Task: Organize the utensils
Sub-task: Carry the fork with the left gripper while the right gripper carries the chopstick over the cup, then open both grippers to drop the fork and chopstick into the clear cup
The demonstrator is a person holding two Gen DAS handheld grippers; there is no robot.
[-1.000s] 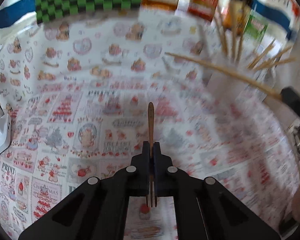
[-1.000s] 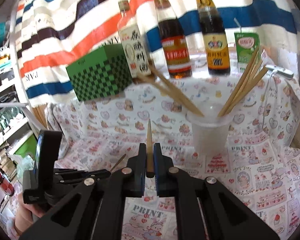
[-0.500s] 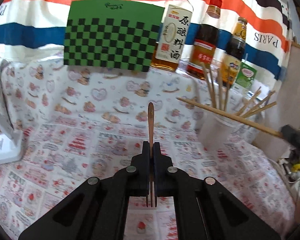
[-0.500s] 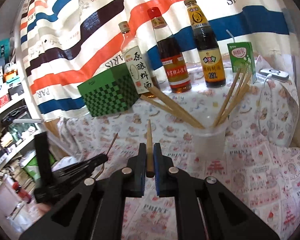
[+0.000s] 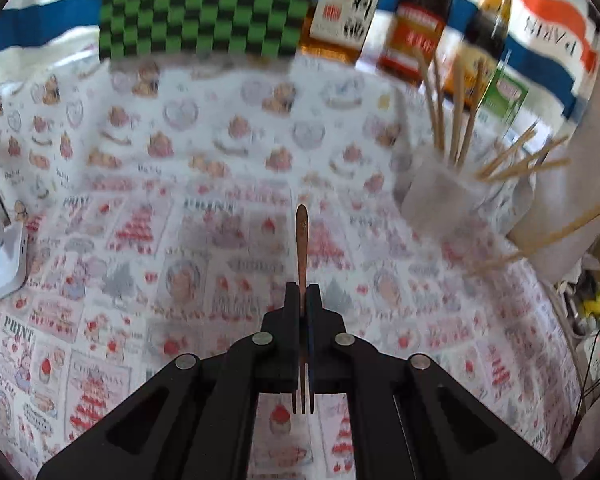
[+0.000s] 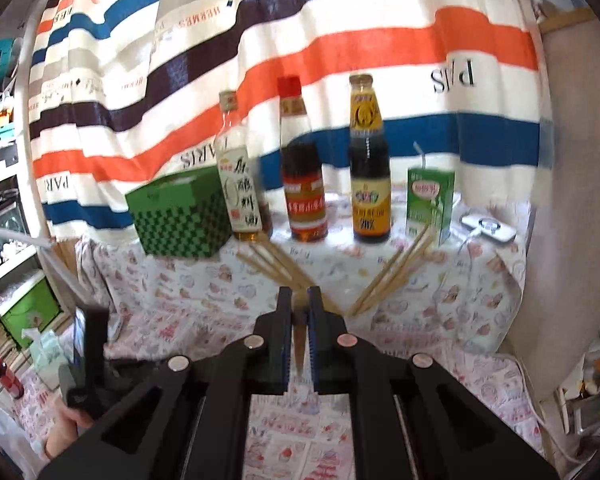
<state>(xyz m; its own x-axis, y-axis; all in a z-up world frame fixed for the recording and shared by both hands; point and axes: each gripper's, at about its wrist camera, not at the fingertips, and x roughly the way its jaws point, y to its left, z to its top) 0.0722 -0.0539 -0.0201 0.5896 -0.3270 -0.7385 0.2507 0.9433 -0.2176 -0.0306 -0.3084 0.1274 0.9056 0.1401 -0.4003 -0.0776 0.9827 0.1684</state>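
Note:
My left gripper is shut on a small brown fork, its handle pointing forward and its tines behind the fingers. It hangs above the printed cloth, left of a clear cup holding several chopsticks. My right gripper is shut on a wooden chopstick that runs between the fingers. The same chopstick shows as a long stick at the right in the left wrist view. In the right wrist view the cup is hidden behind my fingers; only its chopsticks fan out.
A green checkered box, three sauce bottles and a green drink carton stand along the back by a striped cloth. A white device lies at the back right. The left gripper's body shows at the lower left. A white tray sits at the left.
The left gripper tilted back down toward the cloth with the fork. The right gripper rose and moved in over the cup, which is now hidden behind its fingers.

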